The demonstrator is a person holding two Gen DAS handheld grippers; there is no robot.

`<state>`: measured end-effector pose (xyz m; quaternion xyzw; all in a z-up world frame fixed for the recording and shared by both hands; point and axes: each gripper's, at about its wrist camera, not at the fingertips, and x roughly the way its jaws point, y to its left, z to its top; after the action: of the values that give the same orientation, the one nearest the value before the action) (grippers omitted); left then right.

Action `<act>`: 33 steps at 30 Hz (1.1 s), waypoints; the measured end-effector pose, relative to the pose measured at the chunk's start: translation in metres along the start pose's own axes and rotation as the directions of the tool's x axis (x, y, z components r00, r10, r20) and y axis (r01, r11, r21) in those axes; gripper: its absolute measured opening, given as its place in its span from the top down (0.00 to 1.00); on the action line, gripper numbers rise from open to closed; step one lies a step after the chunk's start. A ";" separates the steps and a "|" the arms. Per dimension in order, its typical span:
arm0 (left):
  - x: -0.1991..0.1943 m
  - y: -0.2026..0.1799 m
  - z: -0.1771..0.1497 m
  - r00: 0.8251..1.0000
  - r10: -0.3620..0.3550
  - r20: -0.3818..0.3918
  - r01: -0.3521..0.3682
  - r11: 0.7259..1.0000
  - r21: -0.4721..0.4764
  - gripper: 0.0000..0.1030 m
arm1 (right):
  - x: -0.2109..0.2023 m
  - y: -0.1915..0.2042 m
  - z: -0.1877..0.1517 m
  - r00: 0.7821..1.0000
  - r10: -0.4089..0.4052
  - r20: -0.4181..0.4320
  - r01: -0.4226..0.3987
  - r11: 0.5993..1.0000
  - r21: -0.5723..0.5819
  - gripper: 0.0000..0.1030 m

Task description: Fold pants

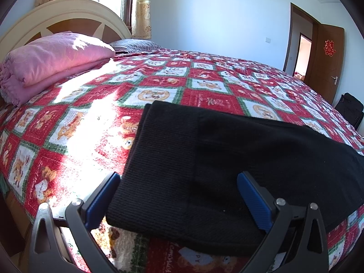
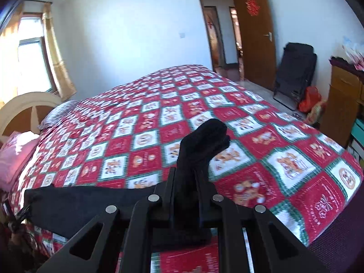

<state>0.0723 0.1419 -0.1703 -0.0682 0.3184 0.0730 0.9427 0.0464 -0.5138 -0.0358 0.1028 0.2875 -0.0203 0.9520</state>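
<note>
The black pants [image 1: 227, 159] lie on the red patterned bed cover [image 1: 159, 79] near its front edge, ribbed waistband end to the left. My left gripper [image 1: 179, 195] is open, its blue-padded fingers [image 1: 254, 202] straddling the waistband end just above the cloth. In the right wrist view my right gripper [image 2: 185, 177] is shut on the pants [image 2: 200, 145], a bunched end sticking up between the jaws and lifted above the bed. The rest of the pants [image 2: 79, 202] trails left along the bed cover [image 2: 227, 104].
A folded pink blanket [image 1: 50, 61] and a pillow [image 1: 134, 44] lie by the headboard [image 1: 61, 20]. A brown door [image 2: 254, 29] stands open, a black folding chair [image 2: 295, 72] beside it. A wooden cabinet [image 2: 343, 100] stands at the right.
</note>
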 end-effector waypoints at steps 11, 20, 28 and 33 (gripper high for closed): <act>-0.033 -0.008 0.021 0.995 -0.031 0.097 0.031 1.000 0.006 0.00 | 0.007 0.099 -0.009 0.989 0.144 -0.036 -0.148 0.978 -0.150 0.86; -0.047 -0.037 0.026 0.986 -0.138 0.091 0.133 0.990 0.051 0.00 | 0.045 0.164 -0.045 0.965 0.210 -0.159 -0.242 0.944 -0.223 0.86; -0.047 -0.093 0.024 0.949 -0.315 0.003 0.312 0.942 0.125 0.00 | 0.102 0.192 -0.094 0.906 0.176 -0.385 -0.293 0.917 -0.271 0.71; -0.042 -0.145 0.026 0.891 -0.445 -0.093 0.454 0.878 0.153 0.00 | 0.083 0.165 -0.079 0.868 0.321 -0.379 -0.399 0.905 -0.146 0.50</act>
<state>0.0809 -0.0001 -0.1120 -0.0612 0.3246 -0.1772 0.9271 0.0891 -0.3342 -0.1154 0.0510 0.4263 0.2089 0.8786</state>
